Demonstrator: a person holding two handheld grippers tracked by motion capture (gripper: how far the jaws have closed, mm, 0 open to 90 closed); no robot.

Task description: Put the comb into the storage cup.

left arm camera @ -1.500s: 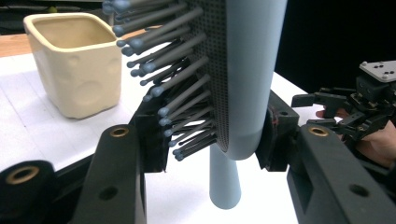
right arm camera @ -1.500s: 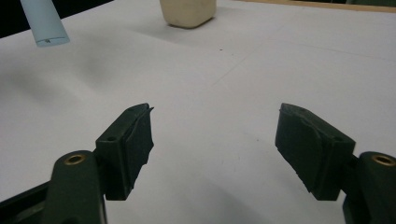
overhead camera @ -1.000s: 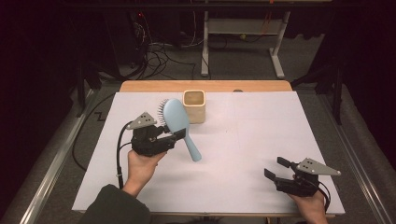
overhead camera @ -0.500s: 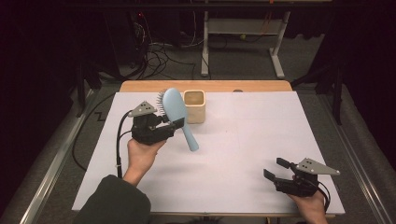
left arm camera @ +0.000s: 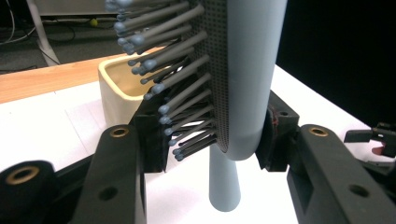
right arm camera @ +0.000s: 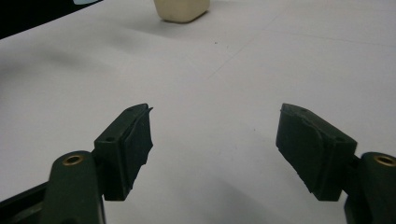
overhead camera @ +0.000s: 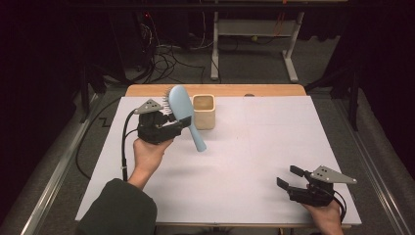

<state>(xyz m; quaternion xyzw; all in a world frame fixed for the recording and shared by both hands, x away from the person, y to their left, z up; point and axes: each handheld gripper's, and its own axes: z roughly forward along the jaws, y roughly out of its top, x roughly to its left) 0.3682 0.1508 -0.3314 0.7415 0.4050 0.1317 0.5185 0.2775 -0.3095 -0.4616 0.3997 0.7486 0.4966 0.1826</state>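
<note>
Fingers (left arm camera: 154, 140) of left gripper (overhead camera: 172, 126) clamped on blue hairbrush (overhead camera: 183, 111), raised above white table (overhead camera: 244, 161), just beside cream cup (overhead camera: 204, 111). Right gripper (overhead camera: 291, 177) wide open, nothing held, low near table's front edge.

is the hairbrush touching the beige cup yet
Apart. In the left gripper view the hairbrush, clamped in the left gripper, has its bristles in front of the beige cup, and the handle tip hangs over bare table beside it.
</note>
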